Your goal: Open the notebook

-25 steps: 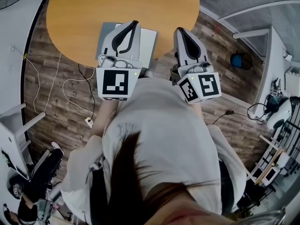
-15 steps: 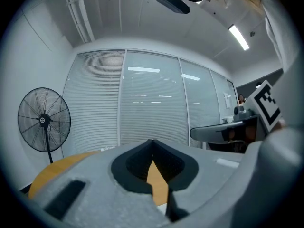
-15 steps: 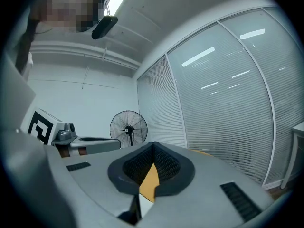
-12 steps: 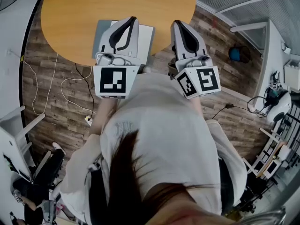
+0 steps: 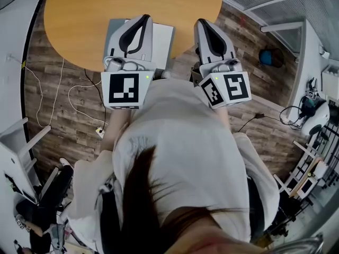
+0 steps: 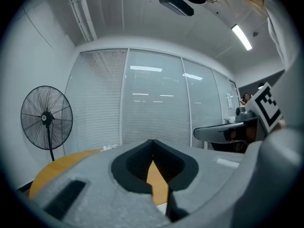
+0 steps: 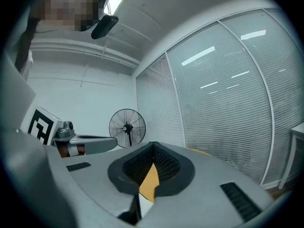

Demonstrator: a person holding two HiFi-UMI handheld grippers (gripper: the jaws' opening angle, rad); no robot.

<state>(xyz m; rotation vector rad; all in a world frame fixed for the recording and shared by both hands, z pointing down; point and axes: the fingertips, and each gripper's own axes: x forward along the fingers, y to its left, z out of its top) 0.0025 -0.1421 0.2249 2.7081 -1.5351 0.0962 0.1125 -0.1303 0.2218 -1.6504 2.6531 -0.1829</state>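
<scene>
The notebook (image 5: 164, 40), pale grey, lies flat at the near edge of the round orange table (image 5: 79, 9). My left gripper (image 5: 140, 21) hovers over it and hides most of it. That gripper's jaws are shut with nothing between them, and in the left gripper view (image 6: 152, 142) only orange tabletop shows through the gap behind the tips. My right gripper (image 5: 203, 25) is held beside the notebook's right edge, out over the table rim. It is also shut and empty in the right gripper view (image 7: 153, 145). Both point level, away from the person.
A standing fan (image 6: 46, 118) and a glass wall with blinds (image 6: 152, 108) lie beyond the table. White cables (image 5: 58, 89) trail over the wood floor at left. A blue object (image 5: 271, 57) sits on the floor at right, and white furniture (image 5: 16, 152) stands at the left edge.
Only the head view has shifted slightly. Both grippers keep their place at the table's near edge, still shut.
</scene>
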